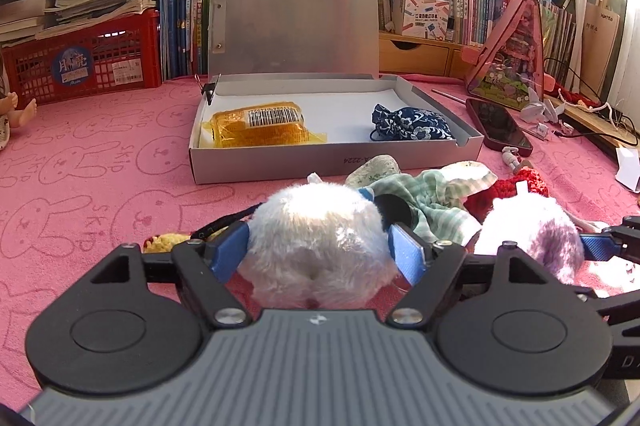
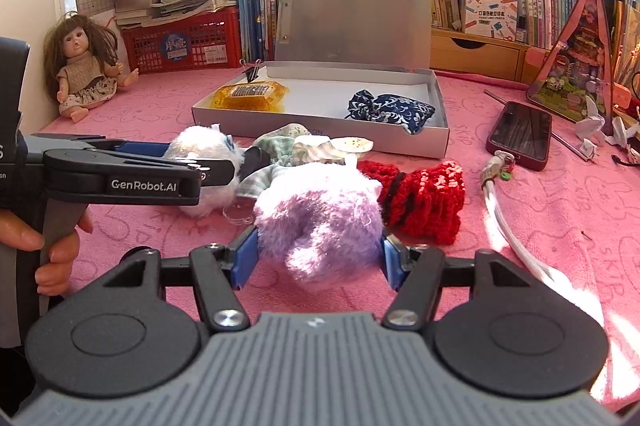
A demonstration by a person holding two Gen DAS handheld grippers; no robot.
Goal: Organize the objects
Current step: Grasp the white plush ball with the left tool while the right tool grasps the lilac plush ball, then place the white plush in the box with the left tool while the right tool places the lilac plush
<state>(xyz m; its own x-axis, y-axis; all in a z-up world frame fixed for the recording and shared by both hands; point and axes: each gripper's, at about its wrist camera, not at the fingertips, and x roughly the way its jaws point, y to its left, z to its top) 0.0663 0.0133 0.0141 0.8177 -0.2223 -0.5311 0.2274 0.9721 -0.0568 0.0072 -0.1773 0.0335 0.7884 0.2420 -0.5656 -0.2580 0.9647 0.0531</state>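
My left gripper (image 1: 320,252) is shut on a white fluffy plush (image 1: 320,246) on the pink cloth; it also shows in the right wrist view (image 2: 208,162). My right gripper (image 2: 318,258) is shut on a purple fluffy plush (image 2: 320,222), seen at the right of the left wrist view (image 1: 532,238). Beyond them stands an open grey box (image 1: 332,162) holding an amber packet (image 1: 256,124) and a blue patterned pouch (image 1: 412,122). A red knitted piece (image 2: 424,198) and green checked cloth (image 2: 280,150) lie between the plushes and the box.
A phone (image 2: 520,134) and a white cable (image 2: 504,210) lie at the right. A doll (image 2: 80,74) sits at the left by a red crate (image 2: 188,42). Books, plush toys and a pink triangular house (image 2: 576,58) line the back.
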